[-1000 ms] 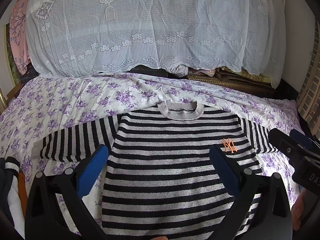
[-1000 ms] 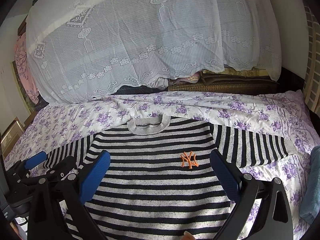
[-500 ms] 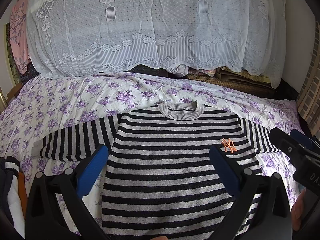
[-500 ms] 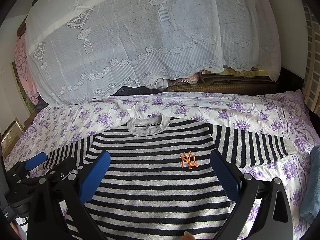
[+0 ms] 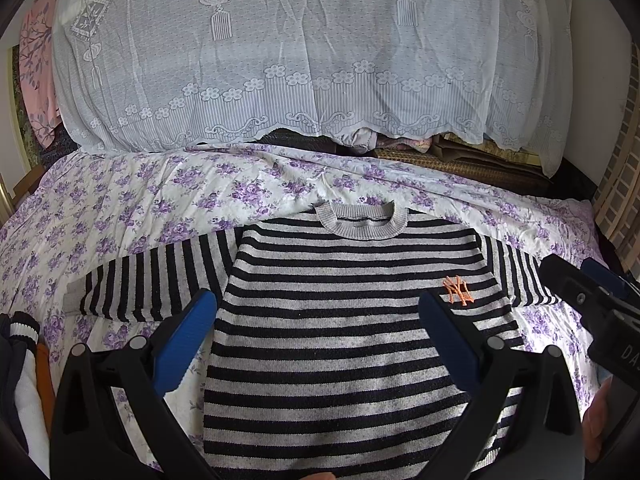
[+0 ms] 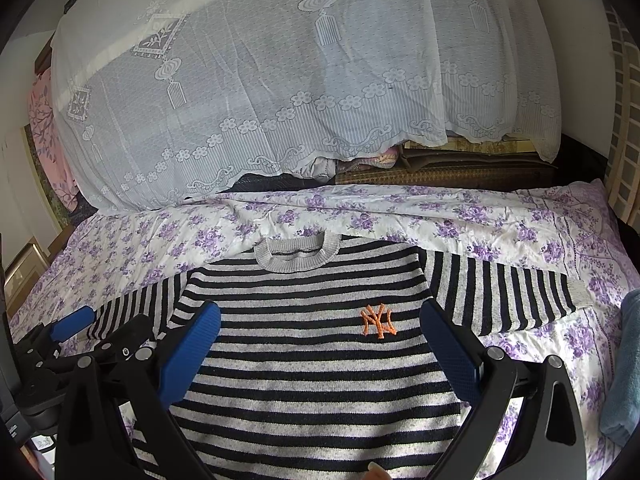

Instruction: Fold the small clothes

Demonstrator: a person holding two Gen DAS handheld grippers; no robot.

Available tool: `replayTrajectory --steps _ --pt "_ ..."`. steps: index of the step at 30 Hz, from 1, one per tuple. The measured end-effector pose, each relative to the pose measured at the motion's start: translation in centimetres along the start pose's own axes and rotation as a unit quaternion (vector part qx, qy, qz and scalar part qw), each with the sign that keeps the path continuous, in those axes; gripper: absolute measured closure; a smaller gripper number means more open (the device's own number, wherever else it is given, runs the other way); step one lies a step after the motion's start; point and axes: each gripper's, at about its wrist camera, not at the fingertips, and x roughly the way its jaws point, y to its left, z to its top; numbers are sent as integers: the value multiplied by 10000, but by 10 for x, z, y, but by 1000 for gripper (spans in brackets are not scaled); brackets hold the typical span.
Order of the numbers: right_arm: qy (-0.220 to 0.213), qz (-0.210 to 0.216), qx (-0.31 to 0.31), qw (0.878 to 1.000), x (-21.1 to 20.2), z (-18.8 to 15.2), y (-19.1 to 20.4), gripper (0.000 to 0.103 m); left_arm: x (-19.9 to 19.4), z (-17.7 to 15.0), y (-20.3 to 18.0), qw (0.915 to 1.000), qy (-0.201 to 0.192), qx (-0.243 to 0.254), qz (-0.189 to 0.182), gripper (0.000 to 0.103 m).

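Note:
A black-and-grey striped sweater [image 5: 352,320] with an orange NY logo [image 5: 458,290] lies flat, face up, on the floral bedsheet [image 5: 120,216], both sleeves spread out sideways. It also shows in the right wrist view [image 6: 312,344]. My left gripper [image 5: 316,344] is open and empty, hovering above the sweater's lower body. My right gripper [image 6: 320,352] is open and empty over the same area. Each gripper shows at the edge of the other's view: the right one [image 5: 592,300], the left one [image 6: 80,340].
A large pile covered by white lace cloth [image 5: 280,60] stands at the back of the bed. Folded clothes [image 5: 24,380] lie at the left edge. A blue cloth [image 6: 624,360] lies at the right edge. A lattice panel [image 5: 620,184] stands to the right.
Both grippers have barely shifted; the sweater lies as before.

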Motion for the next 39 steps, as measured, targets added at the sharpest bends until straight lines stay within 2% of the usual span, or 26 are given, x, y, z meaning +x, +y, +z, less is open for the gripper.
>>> replayTrajectory --steps 26,31,39 --pt "73 -33 3 10000 10 -4 -4 3 7 -4 1 9999 95 15 69 5" --pt "498 -221 167 9984 52 -10 -18 3 42 -12 5 9989 413 -45 233 5" --pt "1323 -507 443 9889 138 -43 -48 3 118 -33 18 9930 978 -108 660 5"
